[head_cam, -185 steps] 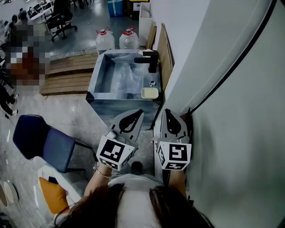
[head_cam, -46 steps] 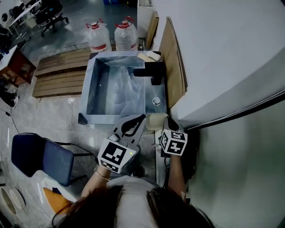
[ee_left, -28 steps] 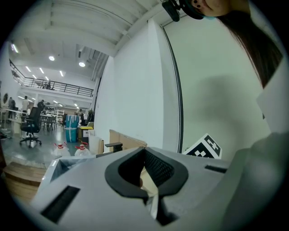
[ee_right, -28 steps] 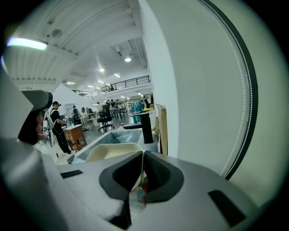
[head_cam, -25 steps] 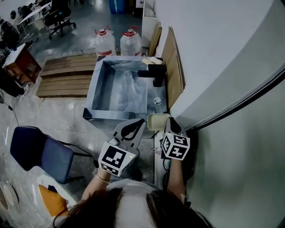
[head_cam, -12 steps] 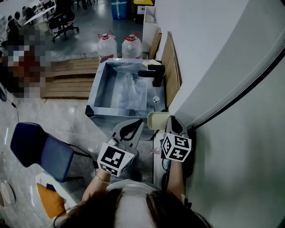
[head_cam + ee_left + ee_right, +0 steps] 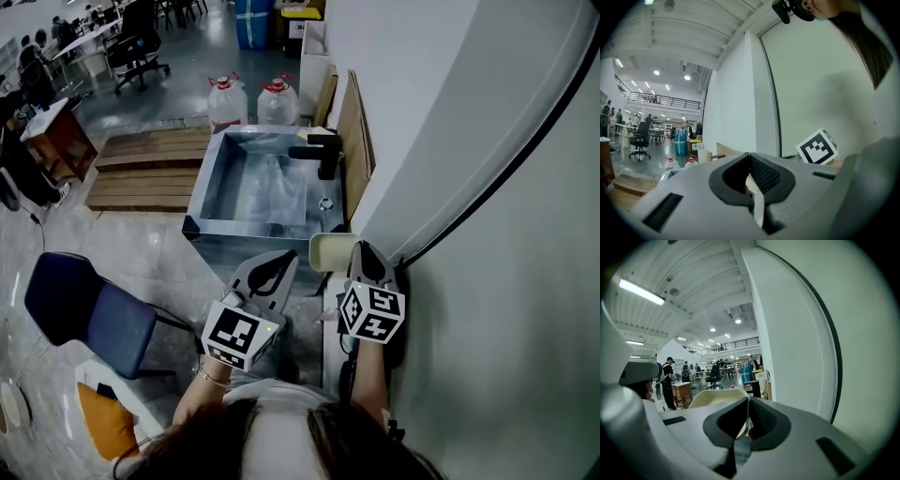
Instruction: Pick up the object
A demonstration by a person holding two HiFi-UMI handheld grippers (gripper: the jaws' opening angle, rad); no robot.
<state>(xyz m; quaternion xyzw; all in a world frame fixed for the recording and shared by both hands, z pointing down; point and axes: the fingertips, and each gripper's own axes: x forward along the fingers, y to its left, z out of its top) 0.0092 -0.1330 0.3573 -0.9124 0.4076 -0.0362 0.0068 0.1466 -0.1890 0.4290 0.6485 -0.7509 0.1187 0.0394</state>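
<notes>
Right gripper (image 7: pixel 359 253) clamped on rim of cream dish (image 7: pixel 328 251), beside steel sink's (image 7: pixel 200 202) near-right corner; left gripper (image 7: pixel 281 259) clenched, empty.

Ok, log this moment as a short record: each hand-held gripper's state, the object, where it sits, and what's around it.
left hand-held gripper: jaws together, holding nothing
right hand-held gripper: jaws shut on the rim of the cream dish
dish position: in the air, by the near right corner of the metal sink
sink fittings: black faucet on its right side
beyond the sink: two water jugs on the floor
left of the person: blue chair
task status: object in grasp
</notes>
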